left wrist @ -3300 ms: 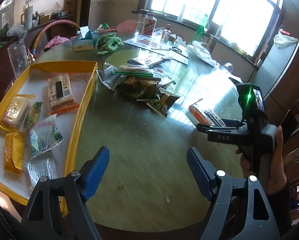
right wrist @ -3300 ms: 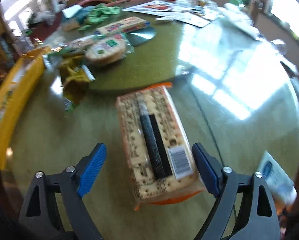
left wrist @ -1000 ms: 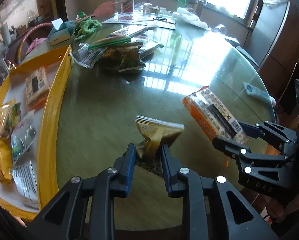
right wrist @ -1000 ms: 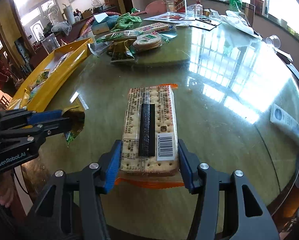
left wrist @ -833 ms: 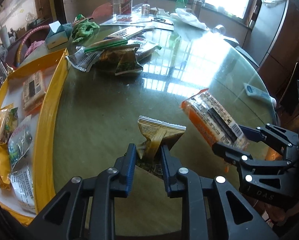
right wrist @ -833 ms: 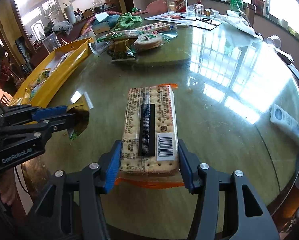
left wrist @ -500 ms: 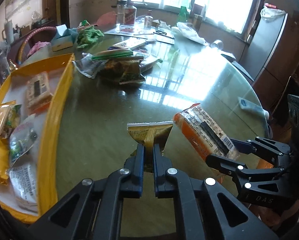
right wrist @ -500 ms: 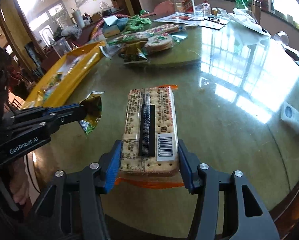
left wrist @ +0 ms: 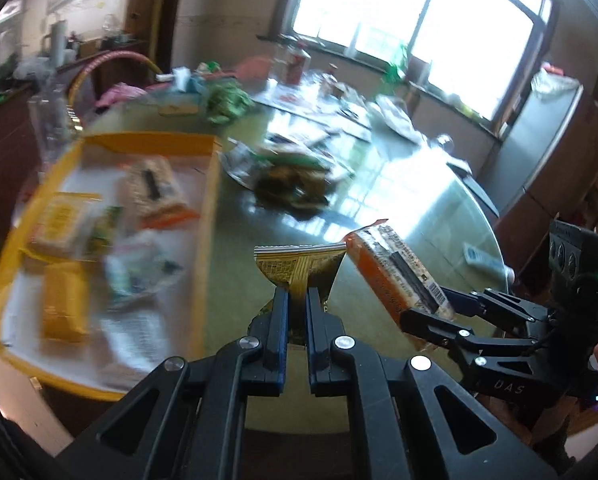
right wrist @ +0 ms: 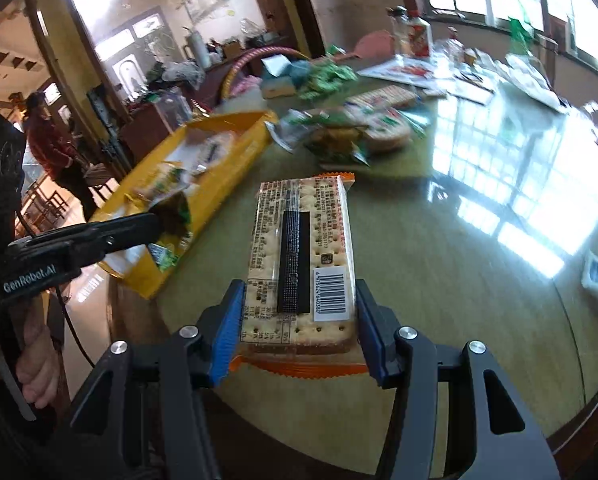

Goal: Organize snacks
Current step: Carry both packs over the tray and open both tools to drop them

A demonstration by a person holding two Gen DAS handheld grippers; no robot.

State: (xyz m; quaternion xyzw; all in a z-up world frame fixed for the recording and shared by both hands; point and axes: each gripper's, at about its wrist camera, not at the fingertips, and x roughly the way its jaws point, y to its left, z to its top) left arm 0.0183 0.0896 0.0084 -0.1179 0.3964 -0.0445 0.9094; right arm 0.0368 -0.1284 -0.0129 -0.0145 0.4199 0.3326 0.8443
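Two snack packs are held above the green glass worktop (right wrist: 439, 264), one in each pair of tongs. The cracker pack (right wrist: 303, 256), a long clear-wrapped block with orange crimped ends, a black stripe and a barcode label, sits lengthwise between the blue pads of the right tongs (right wrist: 299, 326), which are clamped on its near end at a middling width; its far end points out over the worktop. In the left wrist view the same cracker pack (left wrist: 395, 272) hangs tilted just right of the small golden sachet (left wrist: 299, 268), whose crimped top edge stands above the left tongs (left wrist: 297, 312); these are pinched almost fully together on the sachet's lower part. From the right wrist view the left tongs (right wrist: 155, 224) reach in from the left edge with the dark, green-printed sachet (right wrist: 175, 216) at their tips, in front of the yellow tray (right wrist: 235, 152). That yellow tray (left wrist: 209, 216) lies at the worktop's left side and carries several packets, blurred but including another cracker pack and yellow wrapped pieces. Farther back on the worktop a loose heap of snack packets (right wrist: 351, 132) waits, with bottles, papers and a green cloth beyond it near the windows. A hand (right wrist: 35, 364) grips the handle of the left tongs.
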